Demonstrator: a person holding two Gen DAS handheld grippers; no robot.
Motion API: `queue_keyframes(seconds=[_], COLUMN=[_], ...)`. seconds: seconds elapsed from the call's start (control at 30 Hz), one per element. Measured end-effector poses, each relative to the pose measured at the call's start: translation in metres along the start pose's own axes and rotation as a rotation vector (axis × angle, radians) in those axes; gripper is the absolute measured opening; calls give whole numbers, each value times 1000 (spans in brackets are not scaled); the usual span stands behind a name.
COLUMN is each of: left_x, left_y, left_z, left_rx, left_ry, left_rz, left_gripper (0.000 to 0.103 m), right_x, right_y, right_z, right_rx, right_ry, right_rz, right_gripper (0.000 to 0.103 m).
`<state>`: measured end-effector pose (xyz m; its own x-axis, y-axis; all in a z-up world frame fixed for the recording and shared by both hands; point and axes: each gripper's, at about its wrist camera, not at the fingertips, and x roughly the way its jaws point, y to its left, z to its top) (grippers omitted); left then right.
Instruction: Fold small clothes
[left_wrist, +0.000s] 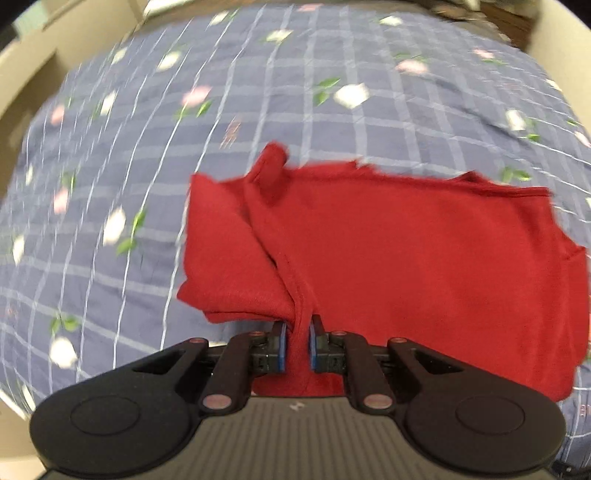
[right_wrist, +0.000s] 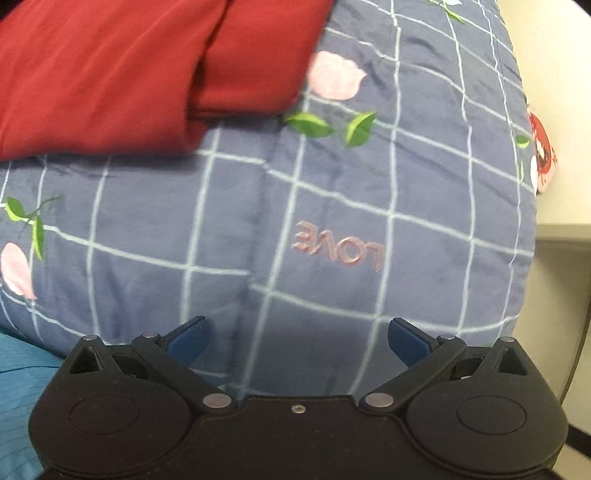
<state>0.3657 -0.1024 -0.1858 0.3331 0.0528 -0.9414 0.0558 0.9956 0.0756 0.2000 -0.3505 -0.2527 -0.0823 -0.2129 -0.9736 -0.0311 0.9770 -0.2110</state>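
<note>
left wrist view: left hand-held gripper (left_wrist: 298, 345) is clamped on a bunched ridge of the red garment (left_wrist: 406, 266), blue pads (left_wrist: 281, 345) pinched close together with only the cloth between them. the garment lies straight ahead of it and spreads off to the right on the bed (left_wrist: 258, 92), over the blue checked cover. its long axis runs roughly left to right across the view. the pinched ridge runs from the jaws away toward the garment's far edge, where a small peak of cloth stands up. a folded flap sits left of that ridge, and the near-left part looks lifted slightly off the cover. frame is motion-blurred, so the number of layers is unclear.

right wrist view: right hand-held gripper (right_wrist: 298, 341) has its fingers spread wide, nothing between them, over bare cover with no sign of contact. the red garment (right_wrist: 110, 74) is up and to the left of it, well apart, layered edge facing this side. bed's right edge (right_wrist: 517, 221) is close on the right.

judgement: left arm is the nearer one and already has the cloth, so the next fold turns on carrying that ridge across the long axis. right would have to travel up-left to reach an edge.
</note>
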Motion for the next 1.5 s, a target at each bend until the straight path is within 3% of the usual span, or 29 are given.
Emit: queue_keyframes(seconds=[0.13, 0.33, 0.5, 0.67, 0.73, 0.9, 1.17, 1.37, 1.5], left_x=[-31, -60, -44, -20, -17, -16, -36, -44, -53], left_y=[-58, -168, -247, -283, -277, -261, -234, -185, -137], left_z=[11, 3, -22, -44, -49, -45, -51, -54, -52], left_rx=[121, 332, 450, 499, 475, 368, 254, 104, 9], left_ry=[-83, -156, -93, -12, 8, 29, 20, 40, 66], left_rz=[-5, -76, -145, -108, -121, -215, -215, -123, -4], left_gripper=[11, 11, 11, 14, 17, 50, 88, 94, 95], right_x=[4, 18, 33, 48, 51, 58, 53, 49, 12], right_y=[-35, -94, -147, -189, -195, -215, -232, -209, -185], right_z=[11, 18, 15, 15, 15, 17, 46, 73, 93], right_rx=[-22, -22, -5, -40, -78, -88, -25, 30, 100], right_ry=[-17, -13, 12, 4, -9, -47, -127, -149, -274], right_rz=[-3, -11, 2, 48, 59, 89, 65, 124, 233], right_gripper=[102, 102, 102, 102, 102, 102, 102, 102, 102])
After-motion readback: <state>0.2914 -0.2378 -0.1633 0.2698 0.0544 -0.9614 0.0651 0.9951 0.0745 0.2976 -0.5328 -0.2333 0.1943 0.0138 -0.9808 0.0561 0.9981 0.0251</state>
